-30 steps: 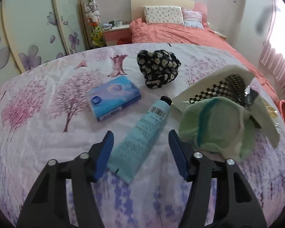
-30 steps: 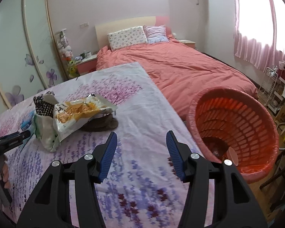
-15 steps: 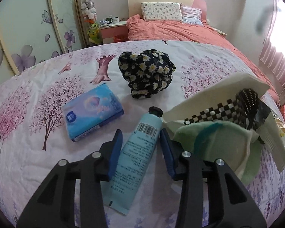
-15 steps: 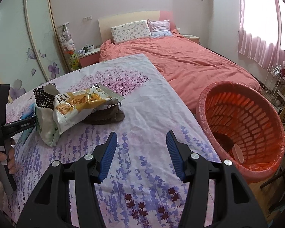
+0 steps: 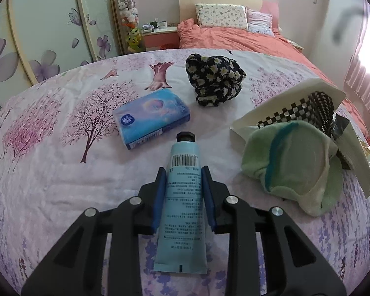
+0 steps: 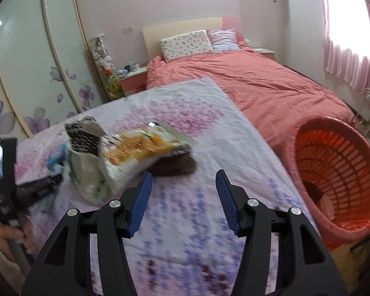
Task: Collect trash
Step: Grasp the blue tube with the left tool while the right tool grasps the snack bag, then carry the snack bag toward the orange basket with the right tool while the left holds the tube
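Observation:
My left gripper (image 5: 183,172) is shut on a light blue tube (image 5: 182,197) with a black cap that lies on the flowered bedsheet. To its right lie a green cloth (image 5: 288,162) and a checkered paper bag (image 5: 293,106). My right gripper (image 6: 182,180) is open and empty above the sheet. Ahead of it to the left lie a snack wrapper (image 6: 145,148) and the paper bag (image 6: 86,138). An orange mesh basket (image 6: 338,172) stands off the bed's right edge. The left gripper (image 6: 37,187) shows at the left in the right wrist view.
A blue tissue pack (image 5: 150,118) and a black flowered cloth (image 5: 214,81) lie beyond the tube. A brown item (image 6: 177,165) lies under the wrapper. A second bed with a salmon cover (image 6: 259,86) is behind. Wardrobe doors (image 6: 37,74) stand at the left.
My left gripper moved forward over the tube and closed on it. My right gripper shifted toward the wrapper and stayed open.

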Motion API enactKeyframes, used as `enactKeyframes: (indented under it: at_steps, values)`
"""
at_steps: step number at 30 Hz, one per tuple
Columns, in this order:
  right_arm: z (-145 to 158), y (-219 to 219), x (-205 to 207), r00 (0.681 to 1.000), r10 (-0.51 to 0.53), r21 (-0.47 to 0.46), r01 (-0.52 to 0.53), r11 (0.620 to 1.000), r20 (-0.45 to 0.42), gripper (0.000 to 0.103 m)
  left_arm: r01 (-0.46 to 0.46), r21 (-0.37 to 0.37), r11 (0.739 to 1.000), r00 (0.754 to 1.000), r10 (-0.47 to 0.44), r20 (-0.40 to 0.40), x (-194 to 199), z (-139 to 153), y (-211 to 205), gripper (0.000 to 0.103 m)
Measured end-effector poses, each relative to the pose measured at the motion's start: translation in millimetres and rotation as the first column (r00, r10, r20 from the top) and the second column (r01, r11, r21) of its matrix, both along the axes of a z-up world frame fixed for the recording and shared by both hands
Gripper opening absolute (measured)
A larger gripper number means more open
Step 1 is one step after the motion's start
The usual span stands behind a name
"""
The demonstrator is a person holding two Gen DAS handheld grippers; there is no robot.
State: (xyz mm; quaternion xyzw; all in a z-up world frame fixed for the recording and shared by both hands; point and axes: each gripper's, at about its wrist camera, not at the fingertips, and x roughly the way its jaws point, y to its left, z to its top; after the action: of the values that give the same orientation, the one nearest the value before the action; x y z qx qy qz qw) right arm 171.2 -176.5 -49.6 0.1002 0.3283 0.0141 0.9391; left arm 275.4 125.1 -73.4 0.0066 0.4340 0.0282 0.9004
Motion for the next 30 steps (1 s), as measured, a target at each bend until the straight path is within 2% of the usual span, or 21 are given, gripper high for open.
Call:
enactKeyframes:
  at_steps: [4, 9, 12, 15, 16, 17, 20, 25, 30]
  values:
    - [3.6, 18.1, 12.2, 0.999, 0.045, 0.035, -0.045, 0.998, 0.007, 0.054, -0.004, -0.027, 1.0, 1.0, 0.005, 0.002, -1.1, -0.5, 3.5, 0.03]
    - [-4.4, 39.3, 33.2, 0.997, 0.071, 0.071, -0.069, 0.995, -0.031, 0.052, -0.005, -0.031, 0.999, 1.0, 0.005, 0.002, -1.4, -0.6, 6.2, 0.03]
    - [-16.5, 42.9, 42.5, 0.994, 0.074, 0.11, -0.065, 0.992, -0.081, 0.044, -0.004, -0.031, 0.999, 1.0, 0.004, 0.002, -1.4, -0.6, 5.5, 0.03]
    - [-29.7, 40.3, 44.9, 0.989, 0.079, 0.177, -0.056, 0.983, -0.128, 0.029, -0.005, -0.031, 1.0, 1.0, 0.005, 0.002, -1.3, -0.7, 5.4, 0.03]
    - [-32.1, 39.1, 45.0, 0.987, 0.082, 0.187, -0.056, 0.981, -0.136, 0.016, -0.004, -0.03, 1.0, 1.0, 0.004, 0.002, -1.3, -0.7, 5.5, 0.03]
    - [-35.2, 38.8, 45.5, 0.987, 0.083, 0.187, -0.056, 0.981, -0.14, 0.01, -0.004, -0.031, 1.0, 1.0, 0.004, 0.002, -1.3, -0.7, 5.6, 0.03]
    - [-33.3, 37.2, 41.9, 0.989, 0.091, 0.178, -0.069, 0.982, -0.116, 0.003, -0.004, -0.03, 1.0, 1.0, 0.005, 0.002, -1.2, -0.8, 5.6, 0.03]
    - [-23.1, 30.5, 34.7, 0.994, 0.076, 0.153, -0.065, 0.986, -0.072, 0.002, -0.004, -0.03, 1.0, 1.0, 0.004, 0.002, -0.9, -1.0, 5.2, 0.03]
    - [-13.0, 18.8, 20.7, 0.998, 0.043, 0.079, -0.041, 0.996, -0.034, 0.002, 0.002, -0.034, 0.999, 1.0, -0.002, 0.004, -1.1, -1.0, 6.1, 0.031]
